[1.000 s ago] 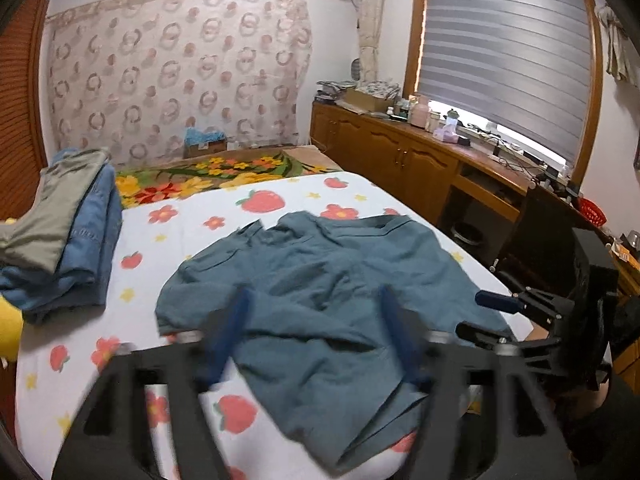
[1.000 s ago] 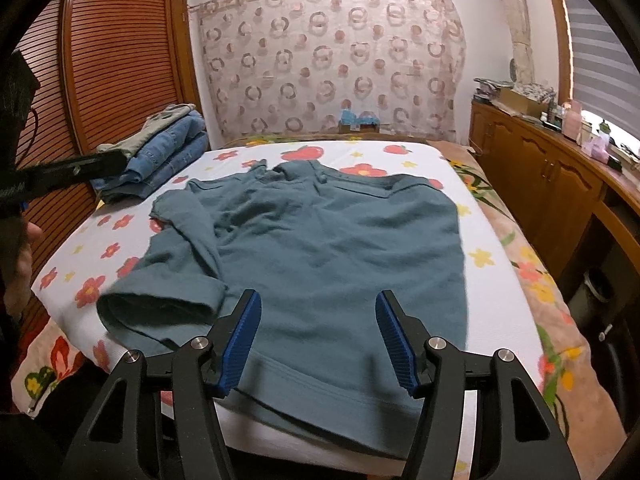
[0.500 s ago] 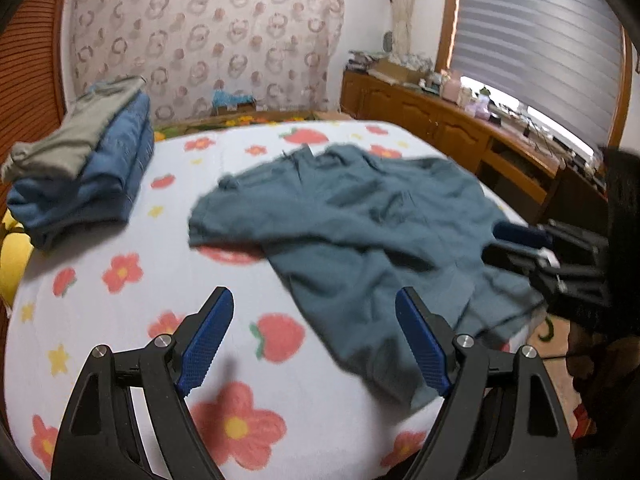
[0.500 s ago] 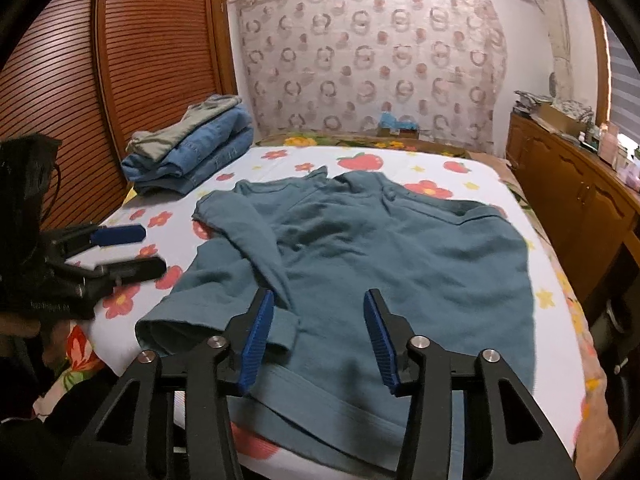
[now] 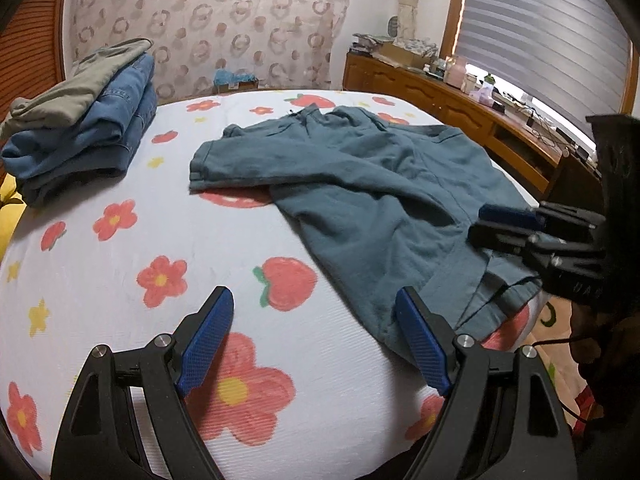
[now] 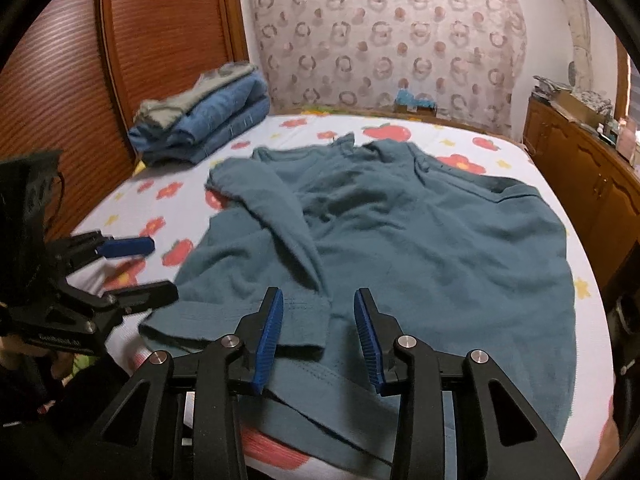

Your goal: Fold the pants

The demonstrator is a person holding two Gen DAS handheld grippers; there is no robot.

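Note:
The teal pants (image 5: 372, 184) lie spread and rumpled on the flowered bed sheet (image 5: 168, 240), with one leg folded across the other. They also show in the right wrist view (image 6: 420, 240). My left gripper (image 5: 316, 340) is open and empty over bare sheet, left of the pants' near hem; it also shows in the right wrist view (image 6: 136, 268). My right gripper (image 6: 318, 336) is open, its jaws either side of the folded leg's hem at the bed's near edge; it also shows in the left wrist view (image 5: 504, 228).
A stack of folded jeans and a grey-green garment (image 5: 84, 120) sits at the bed's far left, also in the right wrist view (image 6: 204, 120). A wooden cabinet (image 5: 460, 112) runs along the right wall. A slatted wooden door (image 6: 132, 64) stands on the left.
My left gripper has swung left off the pants to bare sheet. My right gripper has moved left and lower to the folded leg's hem, with its jaws a little narrower.

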